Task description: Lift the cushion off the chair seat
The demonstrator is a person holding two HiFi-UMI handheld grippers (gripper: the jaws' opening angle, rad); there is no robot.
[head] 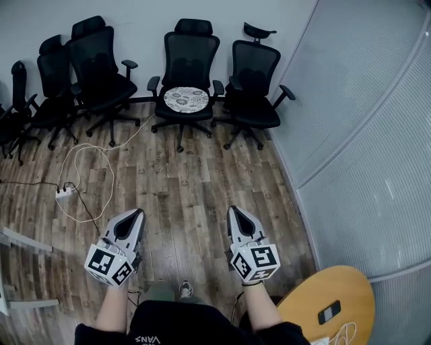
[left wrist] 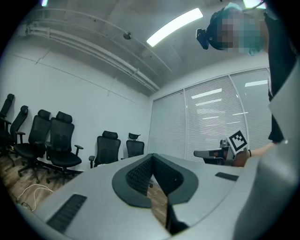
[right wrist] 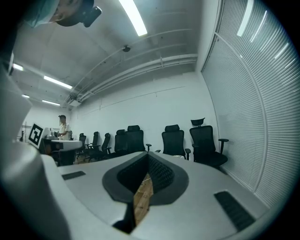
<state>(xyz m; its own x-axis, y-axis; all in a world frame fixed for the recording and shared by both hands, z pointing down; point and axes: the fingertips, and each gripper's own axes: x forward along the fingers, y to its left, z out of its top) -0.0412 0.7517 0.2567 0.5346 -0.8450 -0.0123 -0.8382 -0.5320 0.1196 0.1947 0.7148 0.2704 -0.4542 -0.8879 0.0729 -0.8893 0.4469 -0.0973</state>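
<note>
- The cushion [head: 186,99] lies on the seat of the middle chair [head: 191,64], top centre of the frame.
- Well below it, our left gripper [head: 135,215] and right gripper [head: 234,213] are pressed together, empty, over the wood floor [head: 182,189].

Wood floor [head: 188,189], black office chairs [head: 101,74] along white wall [head: 148,20], blinds [head: 363,121] right.

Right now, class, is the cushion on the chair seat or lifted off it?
On the seat: the patterned round cushion lies flat on the black chair, nothing lifting it.
</note>
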